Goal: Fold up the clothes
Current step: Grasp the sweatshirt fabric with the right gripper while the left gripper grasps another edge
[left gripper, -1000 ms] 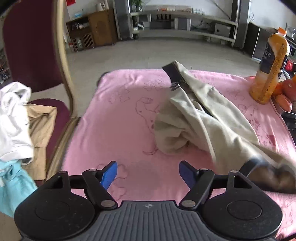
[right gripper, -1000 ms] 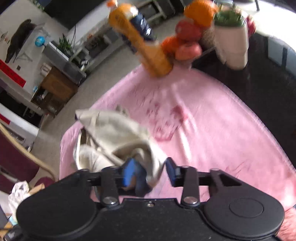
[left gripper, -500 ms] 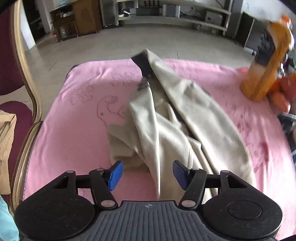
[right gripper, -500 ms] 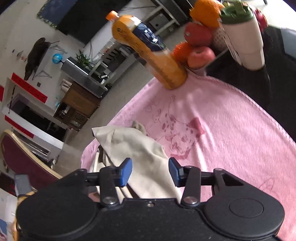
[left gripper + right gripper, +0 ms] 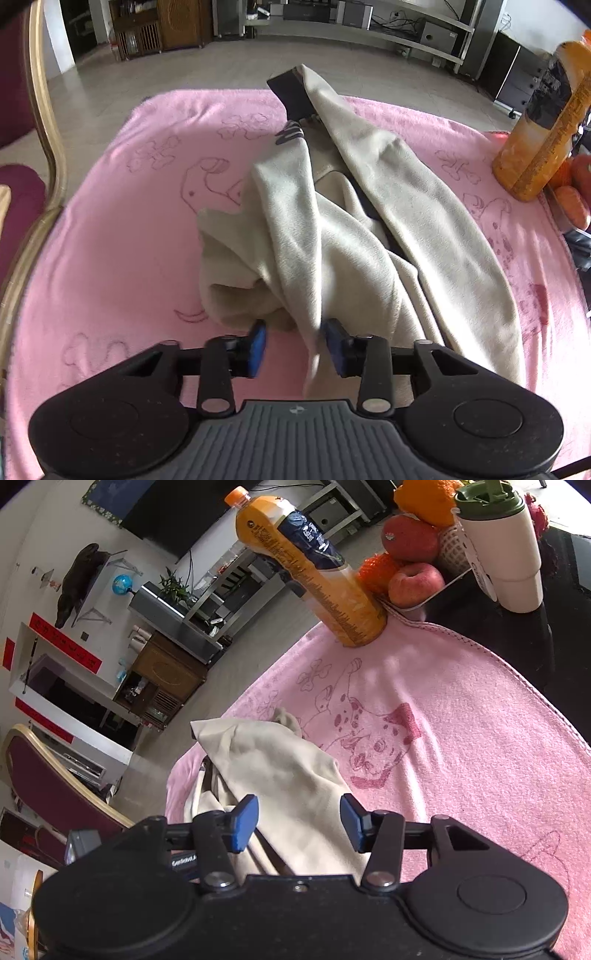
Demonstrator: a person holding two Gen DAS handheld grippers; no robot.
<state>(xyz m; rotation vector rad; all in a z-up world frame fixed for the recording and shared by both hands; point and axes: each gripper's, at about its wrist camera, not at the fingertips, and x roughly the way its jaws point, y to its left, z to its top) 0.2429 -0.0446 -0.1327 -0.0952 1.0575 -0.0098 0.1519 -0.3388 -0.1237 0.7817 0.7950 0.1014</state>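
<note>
**Cloth let go, new grab coming**

Cloth is what changed. A second ago my right tool point(image 5: 298, 821) was pinching the beige garment point(image 5: 369, 229). Now its blue fingers stand wide apart with nothing held, and the cloth just lies under them at the bottom middle of the frame. My left tool point(image 5: 293, 345) has come in close. Its fingers are partly closed around a hanging fold, one pad touching it, but not squeezed yet. The garment sits in a crumpled heap in the middle of the pink towel point(image 5: 110, 240) on the surface. I think folding has barely begun. Both tools point forward and low. The juice bottle point(image 5: 314, 572) stands at the far edge.
</note>
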